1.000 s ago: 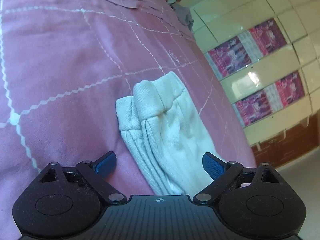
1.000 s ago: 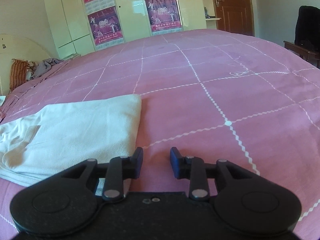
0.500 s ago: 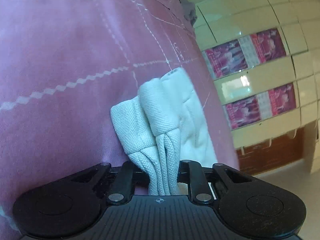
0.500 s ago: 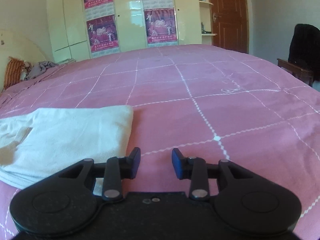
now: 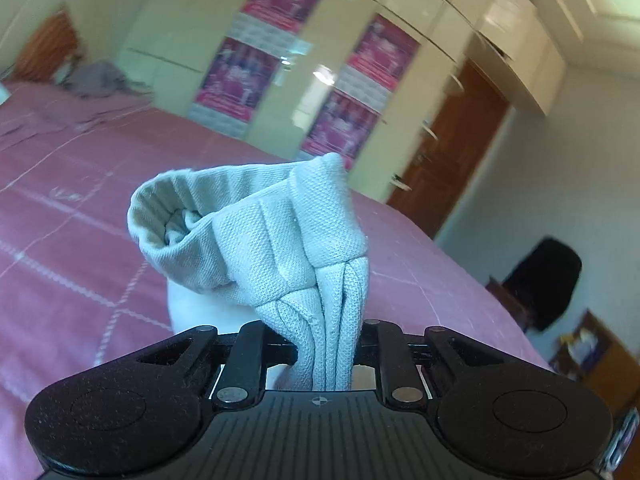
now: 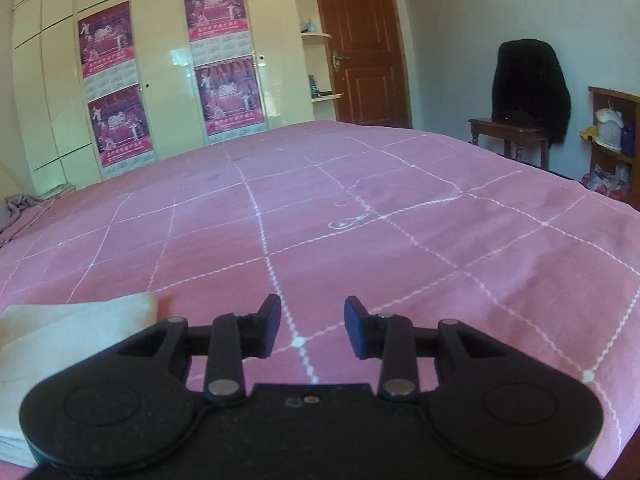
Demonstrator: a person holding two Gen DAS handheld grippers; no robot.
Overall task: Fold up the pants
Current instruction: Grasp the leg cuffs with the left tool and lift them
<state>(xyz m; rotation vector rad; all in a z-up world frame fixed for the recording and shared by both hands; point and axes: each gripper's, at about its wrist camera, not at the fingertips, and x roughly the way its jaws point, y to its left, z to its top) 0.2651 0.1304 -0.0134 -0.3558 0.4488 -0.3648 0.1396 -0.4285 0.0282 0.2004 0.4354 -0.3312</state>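
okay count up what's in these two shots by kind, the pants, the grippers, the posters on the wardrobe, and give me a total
Pants: 1
Grippers: 2, left shut on the pants, right open
Posters: 4
Total: 7

Pink bedspread (image 6: 400, 240) with white grid lines, cream wardrobe (image 6: 160, 60) bearing magenta posters (image 6: 224, 80), brown door (image 6: 360, 48), black garment (image 6: 528, 84) draped over a wooden chair (image 6: 508, 132), grey clothes (image 5: 96, 80) at the bed's far edge
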